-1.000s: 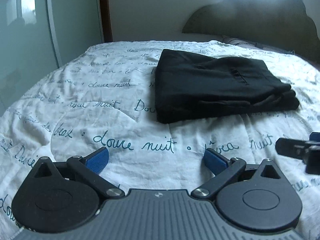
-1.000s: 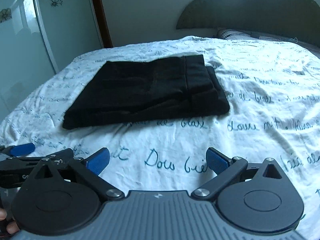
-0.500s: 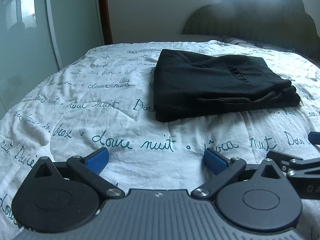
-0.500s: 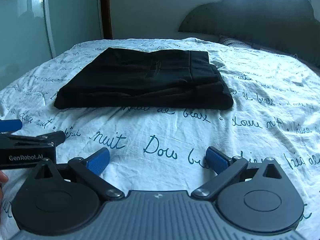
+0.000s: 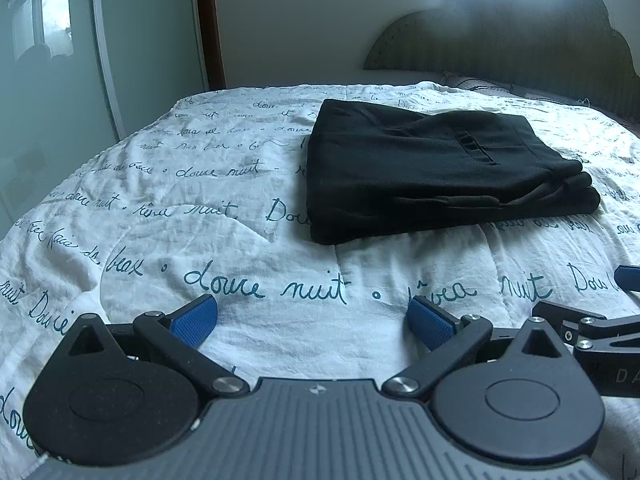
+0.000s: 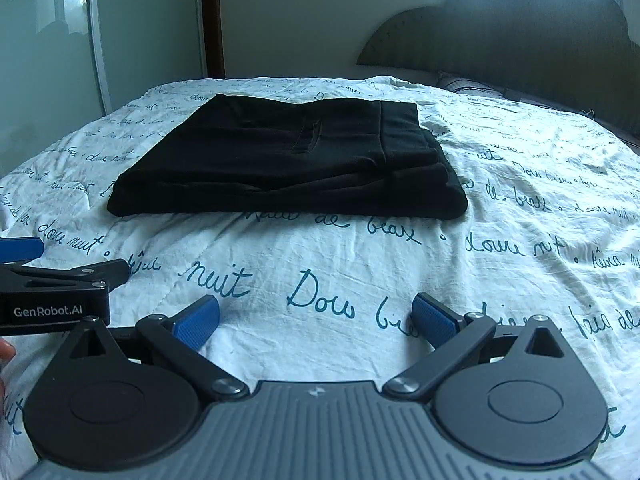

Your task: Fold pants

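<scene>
The left gripper (image 5: 312, 320) hangs low over the near part of the bed (image 5: 168, 208), with its blue pads (image 5: 194, 320) spread wide and nothing between them. It is well apart from the pants. It looks pulled away from them, most likely because the folding looks done and there is nothing left to hold.

In the middle of the bed lie the black pants (image 6: 288, 160), folded into a flat, thick stack on the white cover with blue writing (image 6: 320, 292). The stack is wider than it is deep, so its long side runs left to right across the bed. The layered edges show along the near side and at the right end. A pocket slit (image 6: 308, 140) sits on top.

The right gripper (image 6: 316, 320) is spread wide too, and holds nothing. It sits just beside the left gripper, both facing the pants. A bit of a person's hand (image 6: 6, 354) shows at the left edge of the right view. Behind the bed stands a dark headboard (image 6: 500, 40).
</scene>
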{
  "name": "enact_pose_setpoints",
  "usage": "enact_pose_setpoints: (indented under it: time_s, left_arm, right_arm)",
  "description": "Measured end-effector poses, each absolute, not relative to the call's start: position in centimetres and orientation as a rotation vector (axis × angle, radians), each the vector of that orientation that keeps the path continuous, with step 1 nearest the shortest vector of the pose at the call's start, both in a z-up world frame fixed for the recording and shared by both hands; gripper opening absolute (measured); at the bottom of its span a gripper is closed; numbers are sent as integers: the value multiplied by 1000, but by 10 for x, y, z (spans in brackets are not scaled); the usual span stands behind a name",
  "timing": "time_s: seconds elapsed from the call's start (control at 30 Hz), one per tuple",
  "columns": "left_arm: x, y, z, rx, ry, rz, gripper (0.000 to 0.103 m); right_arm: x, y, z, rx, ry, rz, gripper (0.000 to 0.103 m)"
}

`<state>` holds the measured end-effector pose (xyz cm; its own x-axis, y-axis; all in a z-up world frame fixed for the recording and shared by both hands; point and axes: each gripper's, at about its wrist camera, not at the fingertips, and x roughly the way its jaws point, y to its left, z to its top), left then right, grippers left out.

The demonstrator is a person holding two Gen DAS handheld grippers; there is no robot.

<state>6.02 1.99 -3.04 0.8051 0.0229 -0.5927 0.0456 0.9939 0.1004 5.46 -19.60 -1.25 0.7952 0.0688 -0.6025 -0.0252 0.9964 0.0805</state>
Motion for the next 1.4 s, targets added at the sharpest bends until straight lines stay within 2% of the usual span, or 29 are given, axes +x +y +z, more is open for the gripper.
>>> enact_pose_setpoints:
  time_s: [0.87, 1.0, 1.2, 1.4]
  left_arm:
    - [61, 25, -26, 78, 652, -53, 102]
    - [67, 29, -11, 36, 636, -77, 102]
    - [92, 18, 10, 58, 596, -45, 103]
    - [112, 5, 3, 110, 649, -32, 103]
  right_arm:
    - [58, -197, -9, 57, 695, 85, 103]
    - [57, -212, 8, 119, 623, 91, 103]
    - [101, -218, 33, -7, 529, -22, 103]
    - [156, -227, 3, -67, 682, -136, 103]
